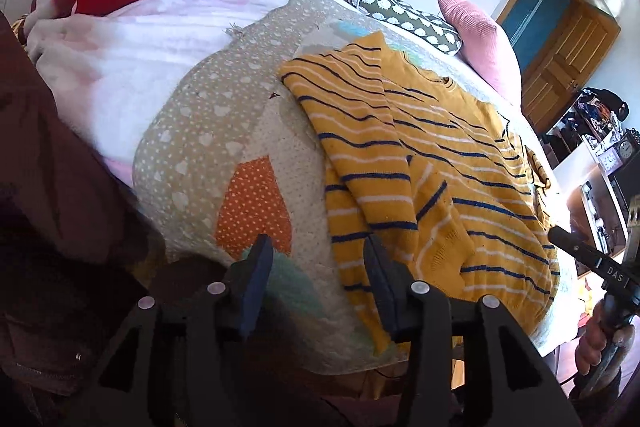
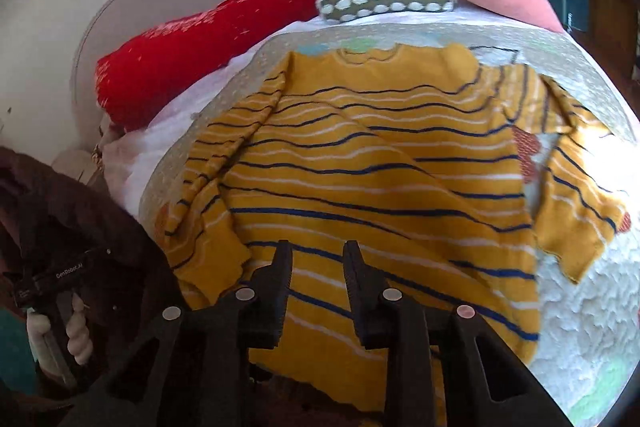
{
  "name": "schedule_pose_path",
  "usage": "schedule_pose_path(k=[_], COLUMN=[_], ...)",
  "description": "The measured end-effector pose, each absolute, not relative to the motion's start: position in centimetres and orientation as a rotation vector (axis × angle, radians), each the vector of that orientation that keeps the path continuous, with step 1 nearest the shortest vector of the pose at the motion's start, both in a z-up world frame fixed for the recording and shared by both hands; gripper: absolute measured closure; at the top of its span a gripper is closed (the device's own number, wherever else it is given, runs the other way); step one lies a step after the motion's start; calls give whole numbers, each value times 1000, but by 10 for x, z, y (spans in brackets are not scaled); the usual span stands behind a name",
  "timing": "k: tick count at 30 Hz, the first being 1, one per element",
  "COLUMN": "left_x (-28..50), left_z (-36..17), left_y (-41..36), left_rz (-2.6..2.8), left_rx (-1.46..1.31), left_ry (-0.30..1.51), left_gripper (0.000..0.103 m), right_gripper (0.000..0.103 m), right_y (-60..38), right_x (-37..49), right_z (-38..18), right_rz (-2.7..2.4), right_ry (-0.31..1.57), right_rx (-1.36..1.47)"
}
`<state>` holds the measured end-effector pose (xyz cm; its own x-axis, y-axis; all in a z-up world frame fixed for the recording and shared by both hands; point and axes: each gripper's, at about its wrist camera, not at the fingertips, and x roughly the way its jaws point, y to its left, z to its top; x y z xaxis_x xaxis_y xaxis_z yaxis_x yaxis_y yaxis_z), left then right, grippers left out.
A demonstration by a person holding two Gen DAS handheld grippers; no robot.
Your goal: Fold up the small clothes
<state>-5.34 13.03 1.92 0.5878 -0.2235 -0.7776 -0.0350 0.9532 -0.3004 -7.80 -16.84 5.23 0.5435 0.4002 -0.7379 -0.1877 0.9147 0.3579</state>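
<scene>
Both our left gripper [image 1: 316, 259] and right gripper [image 2: 318, 263] hang part-open, empty; the striped sweater's [image 2: 360, 155] near-left folded sleeve [image 1: 360, 131] may slip unfolded if snagged.

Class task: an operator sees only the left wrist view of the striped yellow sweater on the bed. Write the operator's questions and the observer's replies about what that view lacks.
Operator: Is the sweater's far sleeve folded in?
Observer: No. The right wrist view shows that sleeve spread out on the quilt.
Operator: Is the right hand-held gripper holding cloth?
Observer: No, the right hand-held gripper is open above the striped yellow sweater, with nothing between its fingers.
Operator: Which part is it over?
Observer: The body, near the hem.
</scene>
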Motion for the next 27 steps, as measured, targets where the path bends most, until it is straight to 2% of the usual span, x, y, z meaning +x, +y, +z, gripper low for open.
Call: schedule_pose_path(k=[4, 6, 9, 11, 12, 17, 21, 27], left_x=[-60, -62, -64, -64, -64, -65, -64, -60], left_z=[25, 26, 25, 24, 23, 23, 22, 16], left_y=[135, 140, 145, 148, 149, 151, 149, 141], left_rz=[-107, -111, -112, -115, -115, -116, -123, -125], left_rx=[-279, -279, -291, -310, -316, -326, -339, -335], left_ry=[909, 895, 888, 888, 888, 883, 888, 914], left_gripper=[56, 50, 49, 49, 49, 49, 49, 49], right_gripper=[71, 71, 71, 94, 98, 98, 97, 97], right_y=[-100, -77, -54, -44, -44, -89, -134, -148], right_x=[-49, -39, -28, -25, -25, -25, -31, -48], right_z=[41, 31, 15, 8, 9, 30, 25, 31], right_rz=[437, 450, 464, 500, 513, 435, 298, 266], right_ry=[969, 995, 1039, 1084, 1091, 1034, 1043, 1014], right_rx=[127, 77, 41, 35, 50, 212, 276, 260])
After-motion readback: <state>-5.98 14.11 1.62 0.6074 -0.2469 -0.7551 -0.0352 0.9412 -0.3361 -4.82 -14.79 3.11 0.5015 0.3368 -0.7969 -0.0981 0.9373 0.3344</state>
